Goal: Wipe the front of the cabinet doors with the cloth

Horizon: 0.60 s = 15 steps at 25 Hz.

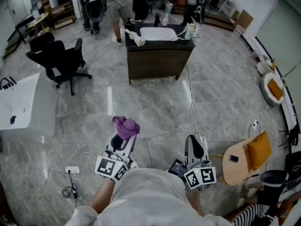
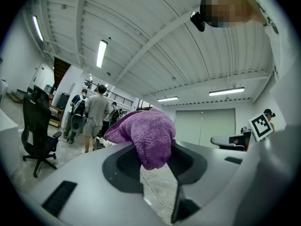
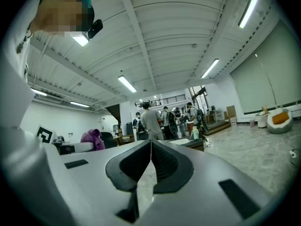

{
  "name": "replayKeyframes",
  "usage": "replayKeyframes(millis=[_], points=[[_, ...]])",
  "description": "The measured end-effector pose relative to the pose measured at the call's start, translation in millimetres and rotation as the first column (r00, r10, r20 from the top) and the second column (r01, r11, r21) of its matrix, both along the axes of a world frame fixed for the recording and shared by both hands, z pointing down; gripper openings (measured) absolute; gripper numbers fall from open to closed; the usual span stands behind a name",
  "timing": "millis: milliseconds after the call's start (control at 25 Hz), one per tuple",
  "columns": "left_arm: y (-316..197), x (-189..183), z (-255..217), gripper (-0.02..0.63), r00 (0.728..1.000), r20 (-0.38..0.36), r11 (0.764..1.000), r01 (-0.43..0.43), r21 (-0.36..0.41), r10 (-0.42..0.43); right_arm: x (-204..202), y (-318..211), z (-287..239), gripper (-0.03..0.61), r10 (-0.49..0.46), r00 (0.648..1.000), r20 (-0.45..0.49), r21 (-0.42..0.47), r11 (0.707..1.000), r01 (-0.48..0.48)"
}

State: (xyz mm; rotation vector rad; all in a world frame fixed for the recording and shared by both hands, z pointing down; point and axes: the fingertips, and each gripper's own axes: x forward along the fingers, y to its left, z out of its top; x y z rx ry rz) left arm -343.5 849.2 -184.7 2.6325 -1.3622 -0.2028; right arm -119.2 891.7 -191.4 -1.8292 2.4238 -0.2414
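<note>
left tool (image 1: 123, 142) clamps the purple cloth (image 1: 125, 127); right tool (image 1: 195, 150) looks closed, empty, far from the cabinet (image 1: 159, 60).

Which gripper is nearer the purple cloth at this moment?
Left. The left gripper has its jaws shut on the purple cloth, which bunches over its tips. The right gripper is shut and empty, apart from the cloth, off to its right.
</note>
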Motion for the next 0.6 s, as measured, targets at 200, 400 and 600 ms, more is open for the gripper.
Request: replayKeyframes(millis=[200, 400, 600], points=[[7, 72, 0, 0.137, 1.0, 0.006, 1.0, -0.004, 0.001, 0.004, 75, 26, 3, 0.029, 0.023, 1.0, -0.018, -0.01, 1.0, -0.023], [30, 151, -6, 0.137, 0.999, -0.03, 1.0, -0.025, -0.006, 0.025, 139, 48, 21, 0.031, -0.003, 1.0, -0.015, -0.045, 0.999, 0.002], [57, 201, 9, 0.137, 0.999, 0.011, 0.998, -0.036, -0.041, 0.037, 174, 64, 20, 0.029, -0.041, 0.999, -0.019, -0.019, 0.999, 0.041]])
